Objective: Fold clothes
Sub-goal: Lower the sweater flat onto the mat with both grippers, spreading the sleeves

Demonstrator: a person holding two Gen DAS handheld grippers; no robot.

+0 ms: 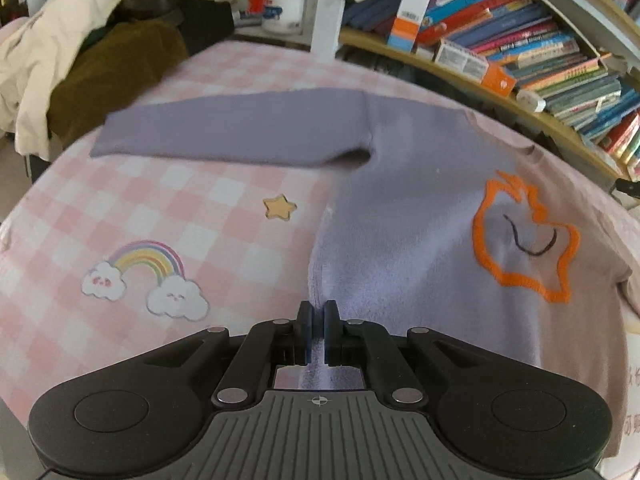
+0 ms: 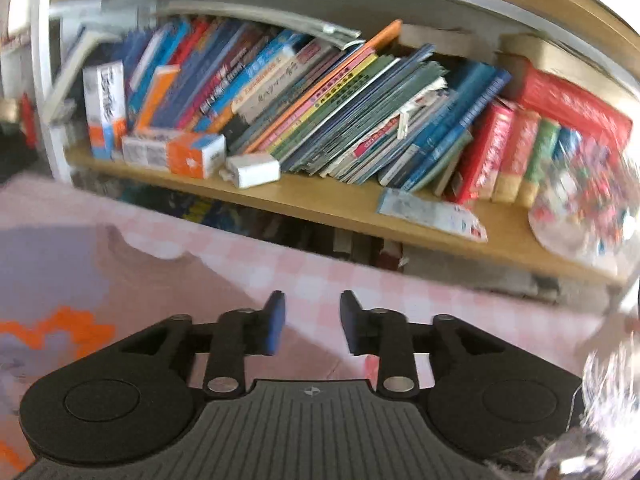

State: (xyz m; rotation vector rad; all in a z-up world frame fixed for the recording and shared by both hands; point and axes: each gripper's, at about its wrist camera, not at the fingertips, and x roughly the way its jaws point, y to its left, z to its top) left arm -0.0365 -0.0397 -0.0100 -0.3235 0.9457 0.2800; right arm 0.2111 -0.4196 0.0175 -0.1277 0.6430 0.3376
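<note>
One sweater sleeve [image 1: 228,128] outstretched, outside the right wrist view.

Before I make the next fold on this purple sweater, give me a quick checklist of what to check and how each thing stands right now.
1. Left claw gripping the sweater at its side edge: ok, shut with cloth pinched between the fingers.
2. Right claw free: ok, open with nothing between the fingers, over the checked sheet.
3. Sleeve laid out straight: ok, it lies flat across the sheet, pointing away from the body.
4. Sweater body smooth: ok around the orange print; the far edge is cut off in both views, cannot tell.
5. Fold path clear: not ok, a star-shaped piece lies on the sheet beside the sweater.
</note>
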